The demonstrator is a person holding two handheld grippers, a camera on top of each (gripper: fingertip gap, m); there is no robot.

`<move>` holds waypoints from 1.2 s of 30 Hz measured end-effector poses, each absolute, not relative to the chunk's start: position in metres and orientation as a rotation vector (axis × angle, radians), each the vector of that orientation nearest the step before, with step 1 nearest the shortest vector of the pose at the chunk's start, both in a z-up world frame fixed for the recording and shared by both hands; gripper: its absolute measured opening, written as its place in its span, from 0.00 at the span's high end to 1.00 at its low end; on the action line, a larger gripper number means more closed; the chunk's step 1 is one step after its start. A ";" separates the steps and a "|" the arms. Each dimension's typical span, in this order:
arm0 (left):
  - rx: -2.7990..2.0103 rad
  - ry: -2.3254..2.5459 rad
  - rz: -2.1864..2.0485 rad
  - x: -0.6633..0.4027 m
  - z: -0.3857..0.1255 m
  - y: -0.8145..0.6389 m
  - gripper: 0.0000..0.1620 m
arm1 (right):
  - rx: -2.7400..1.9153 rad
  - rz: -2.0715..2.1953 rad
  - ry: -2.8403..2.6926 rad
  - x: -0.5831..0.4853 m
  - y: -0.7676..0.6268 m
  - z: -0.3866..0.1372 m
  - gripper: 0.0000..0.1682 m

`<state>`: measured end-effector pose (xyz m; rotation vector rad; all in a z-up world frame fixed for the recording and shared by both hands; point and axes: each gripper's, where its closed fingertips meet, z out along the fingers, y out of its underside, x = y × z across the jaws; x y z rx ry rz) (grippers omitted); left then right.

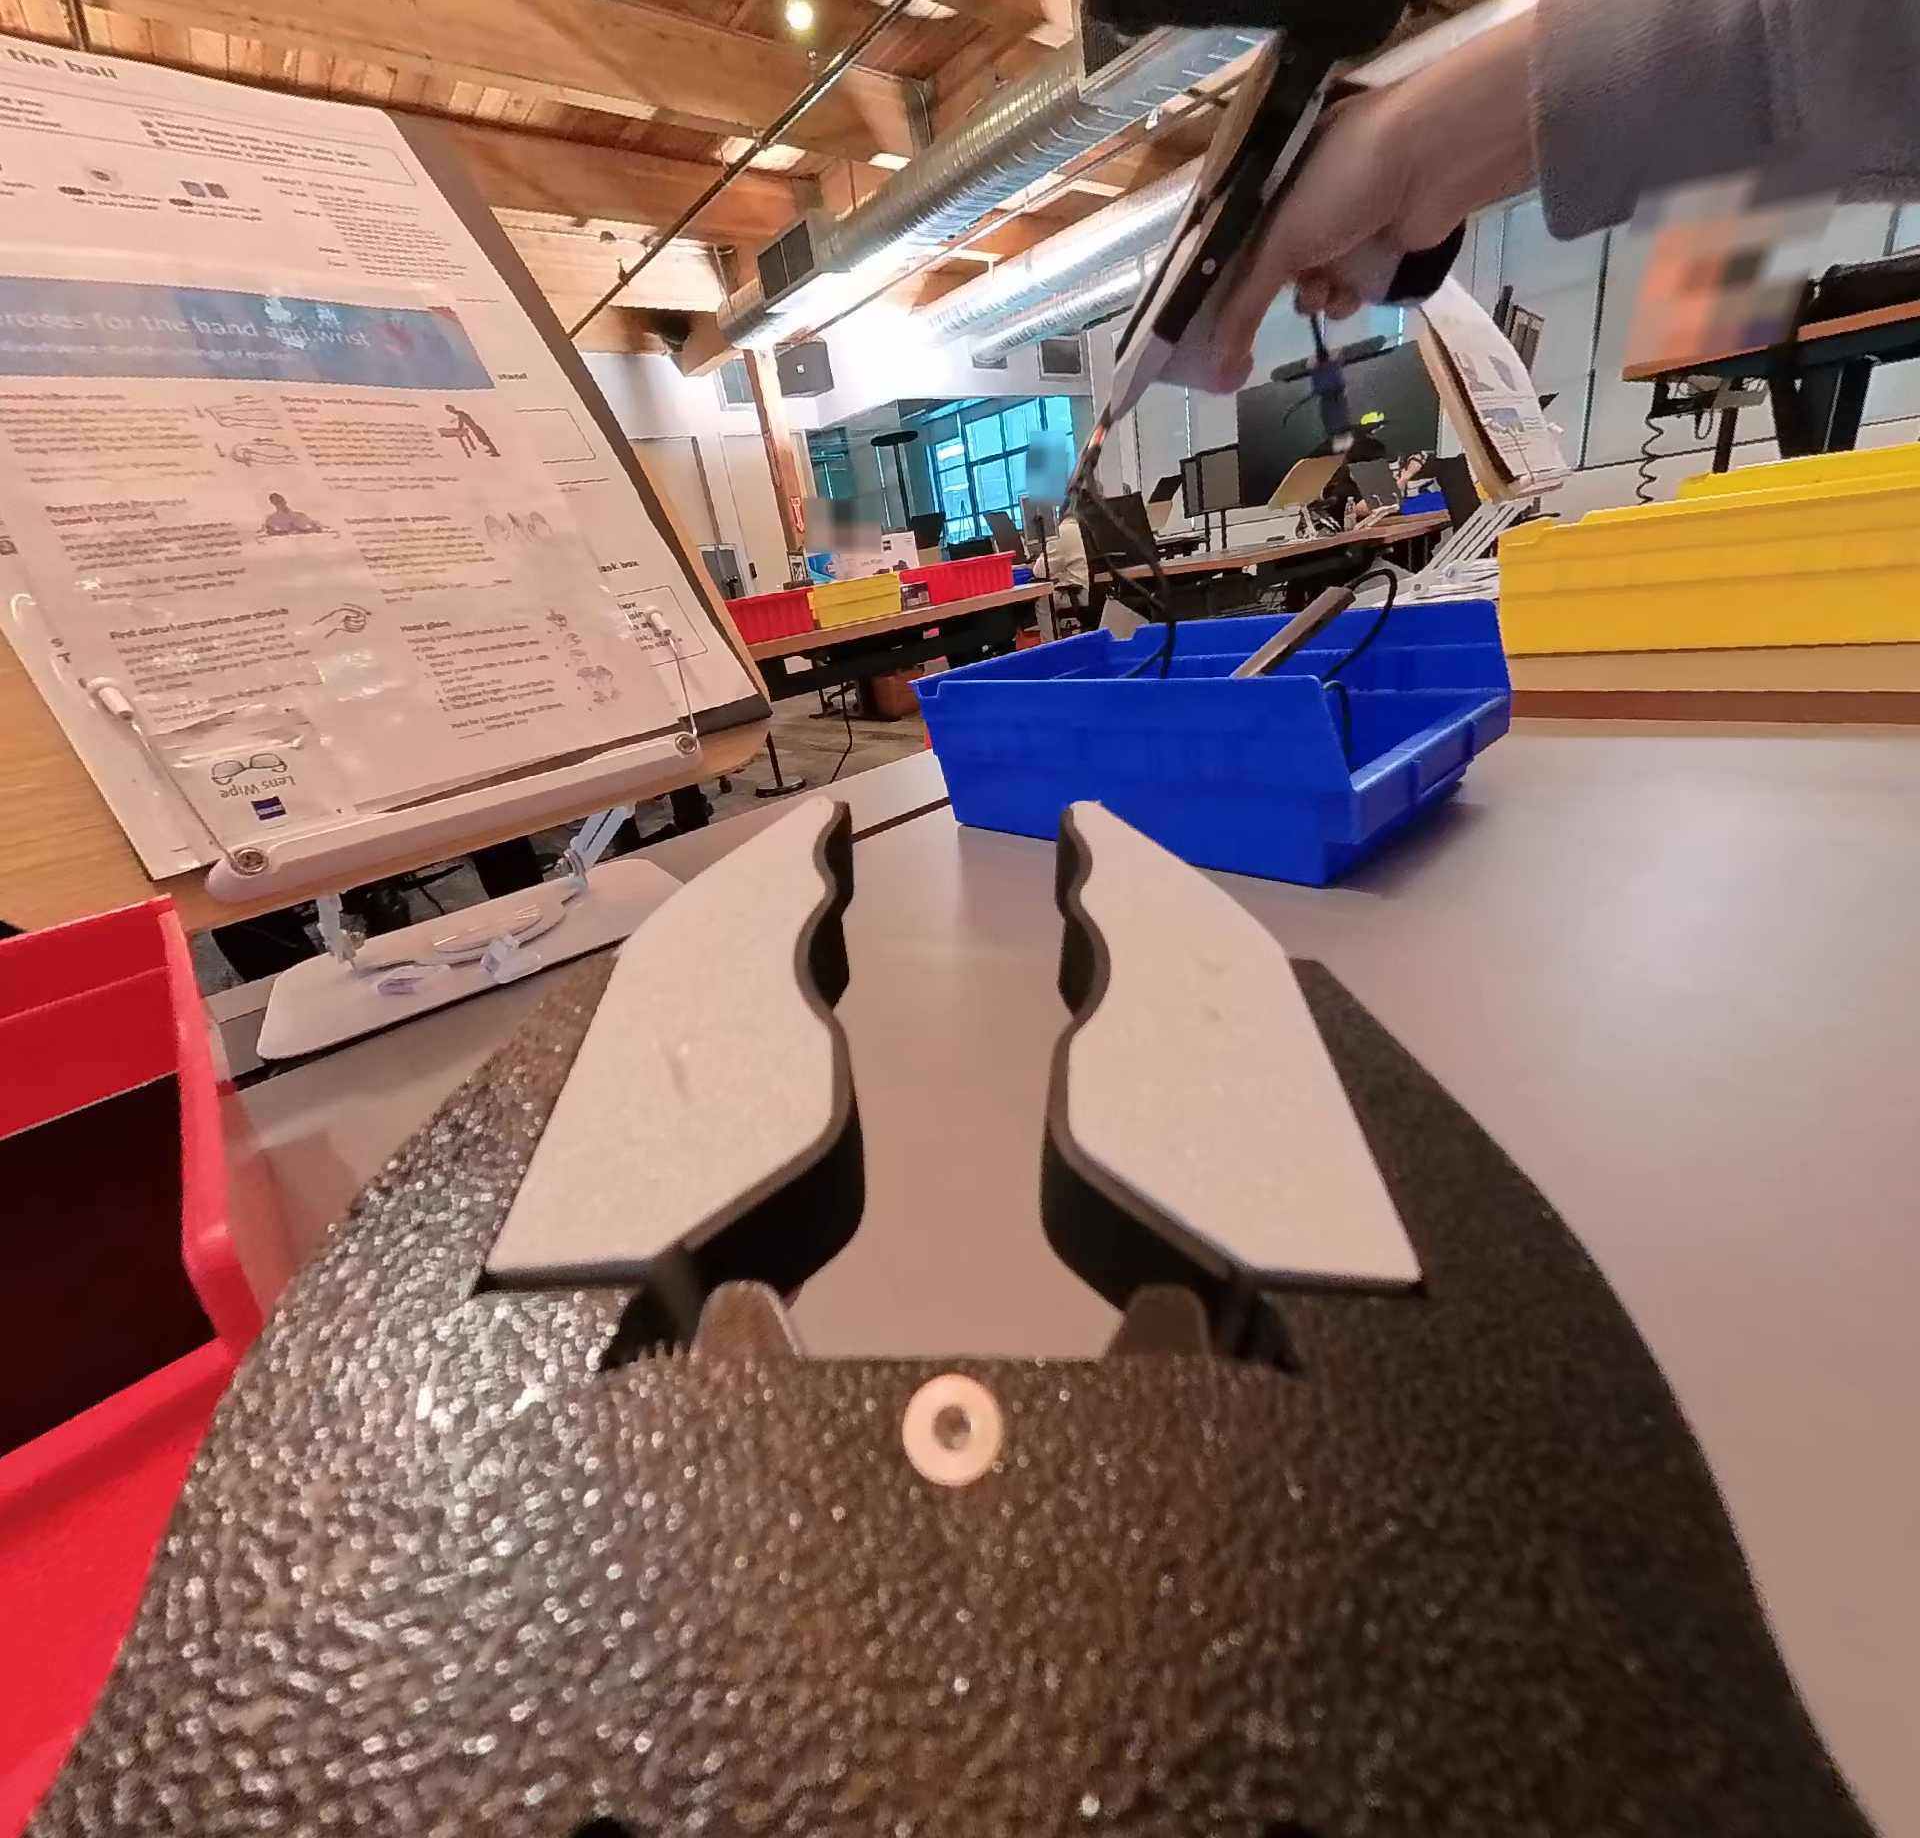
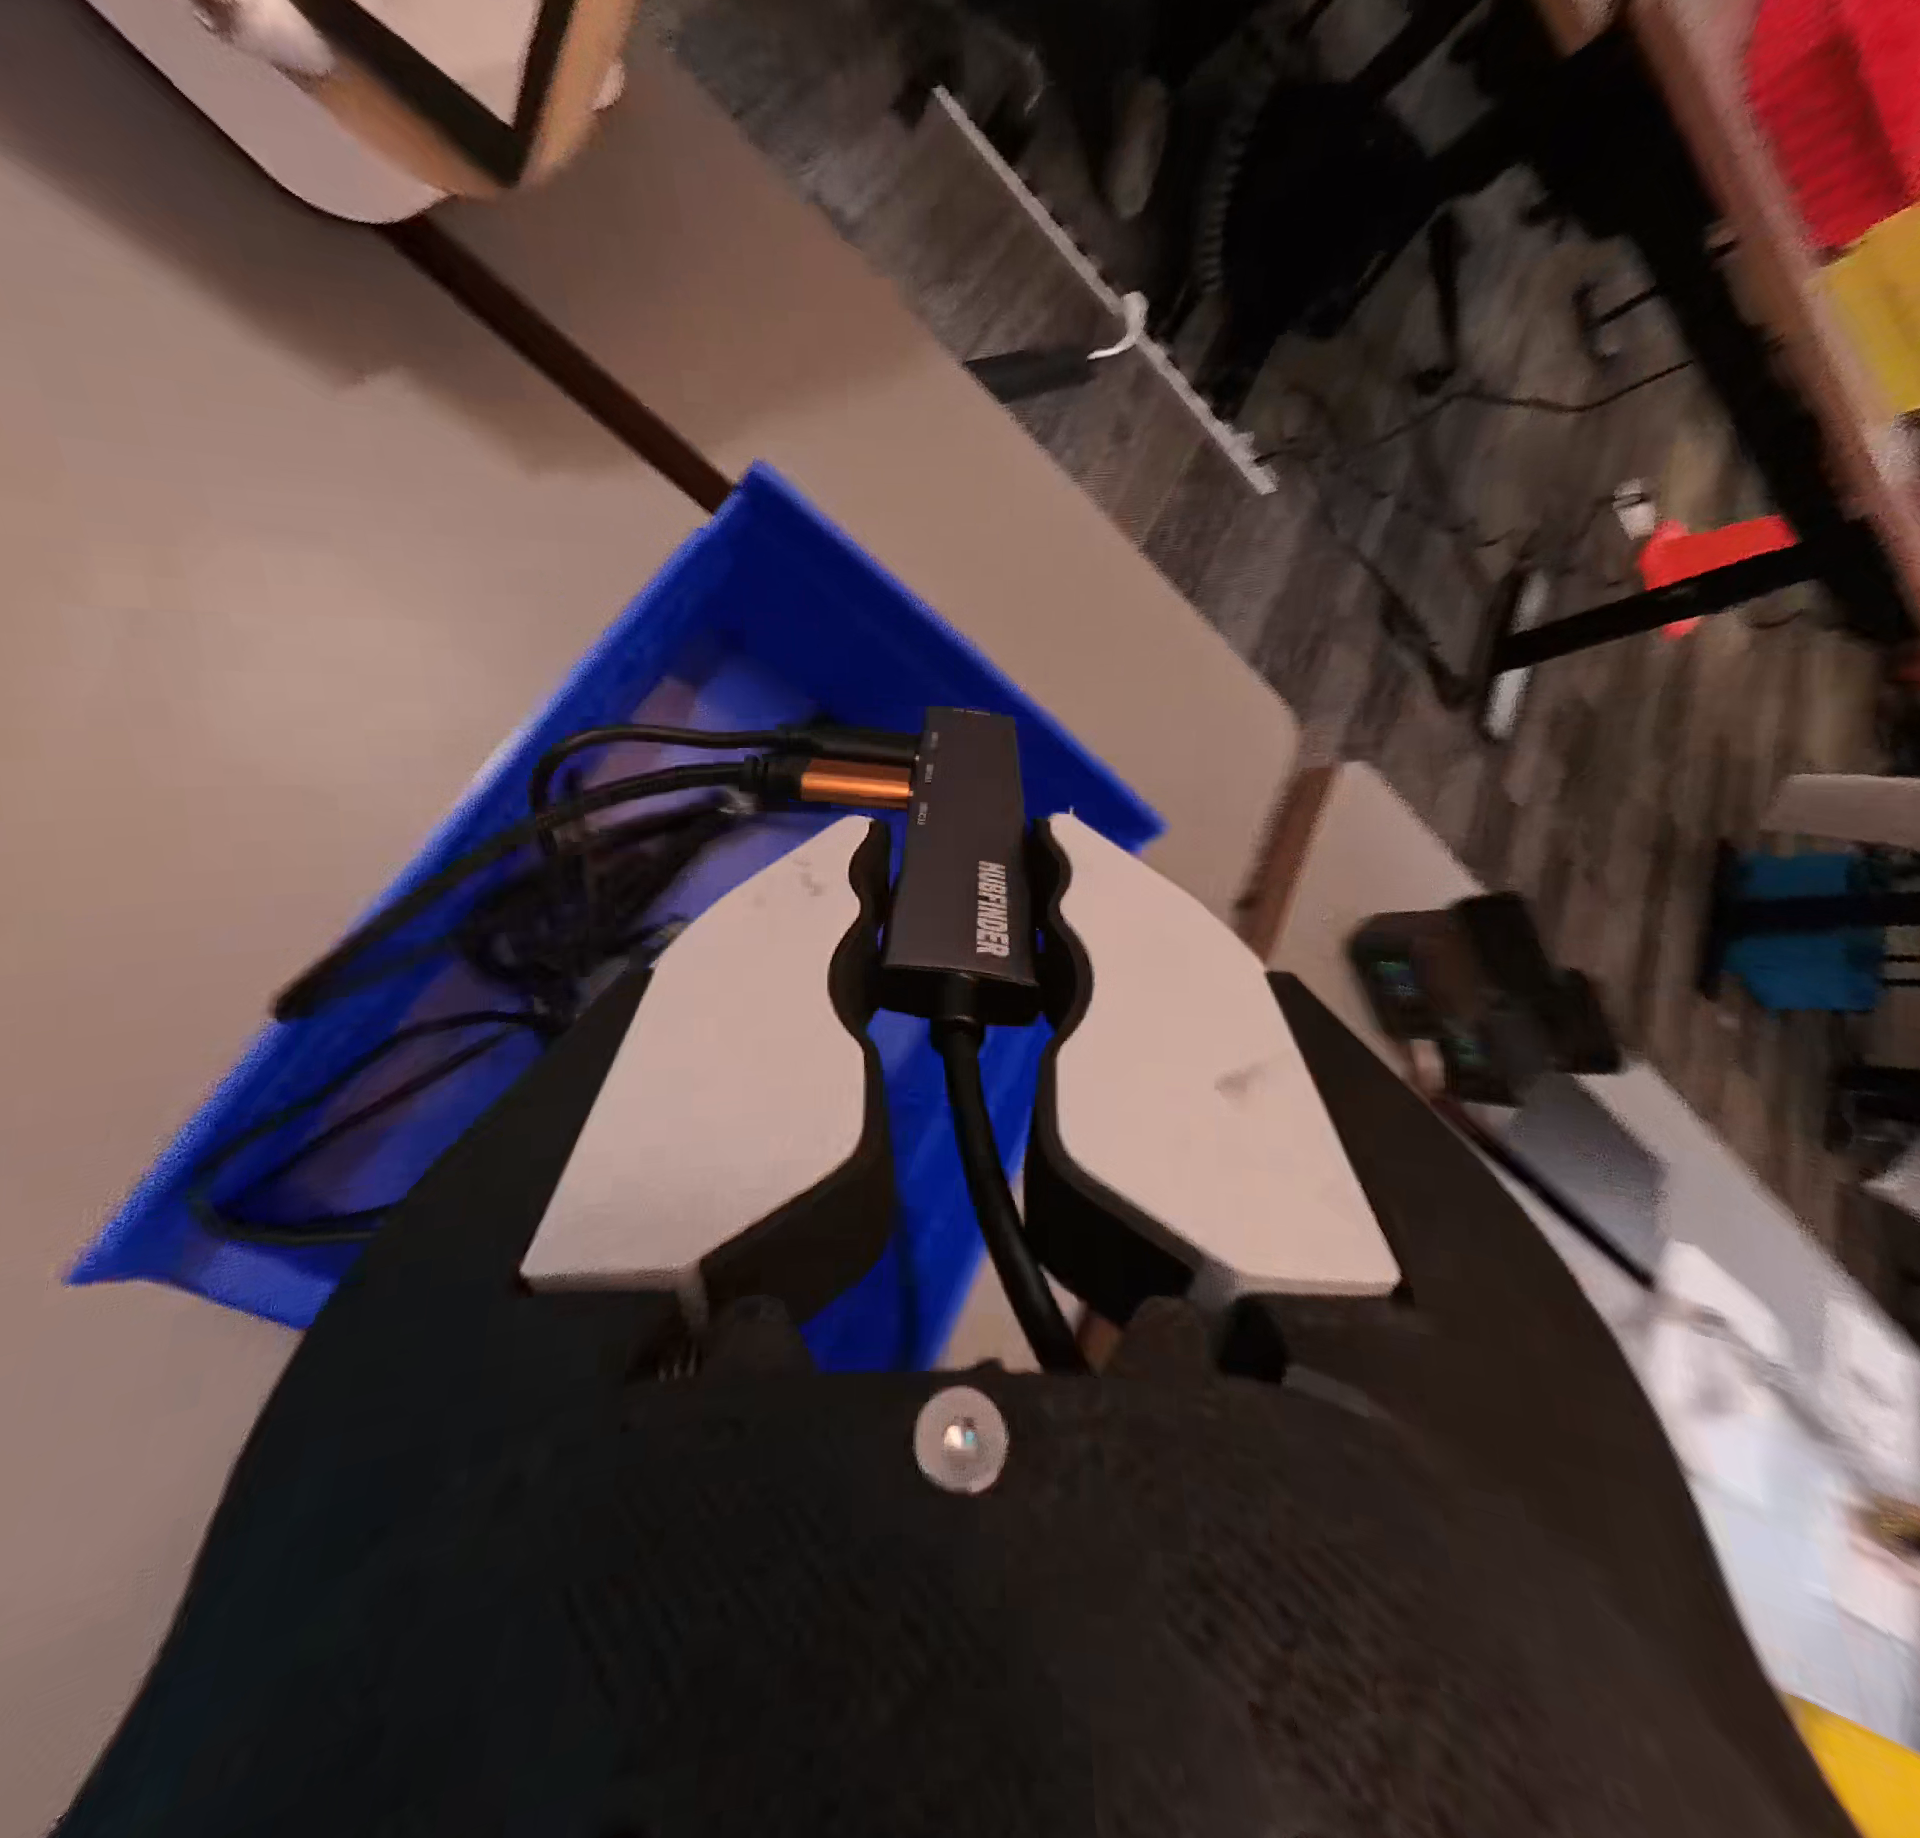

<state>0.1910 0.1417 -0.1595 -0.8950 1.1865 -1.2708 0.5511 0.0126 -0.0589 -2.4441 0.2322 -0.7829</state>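
Note:
My right gripper [image 2: 956, 843] is shut on a dark grey USB hub [image 2: 961, 884] and holds it above a blue bin [image 2: 821, 604]. Two plugs, one black and one copper-coloured [image 2: 847, 780], sit in the hub's side, and their black cables [image 2: 416, 905] trail down into the bin. The hub's own thick cable [image 2: 987, 1165] runs back between the fingers. My left gripper [image 1: 954, 843] is open and empty, low over the grey table [image 1: 1610, 957], pointing at the blue bin [image 1: 1195, 760]. The right gripper [image 1: 1195, 271] shows high above the bin in the left wrist view, held by a hand.
A document stand with printed sheets [image 1: 312, 500] stands at the left on a white base [image 1: 436, 967]. A red bin [image 1: 94, 1217] is at the near left. Yellow bins [image 1: 1714, 562] stand at the far right. More tables and bins lie beyond the table's edge. The grippers' ends are close to 40 cm from one another.

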 end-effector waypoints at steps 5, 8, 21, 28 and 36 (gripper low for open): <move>-0.894 1.187 -1.272 0.191 -0.160 0.142 0.78 | -2.377 -0.292 0.517 0.543 0.033 -0.104 0.85; -0.891 1.191 -1.271 0.191 -0.160 0.141 0.78 | -2.285 -0.144 0.640 0.550 0.035 -0.129 0.84; -0.861 1.205 -1.260 0.190 -0.160 0.136 0.78 | -2.265 -0.516 0.660 0.565 -0.049 -0.117 0.55; -1.102 1.408 -0.993 0.211 -0.197 0.136 0.65 | -1.923 -0.494 0.667 0.465 -0.117 -0.121 0.55; -1.285 1.689 -1.080 0.267 -0.206 0.047 0.52 | -1.716 -0.557 0.773 0.426 -0.155 -0.181 0.57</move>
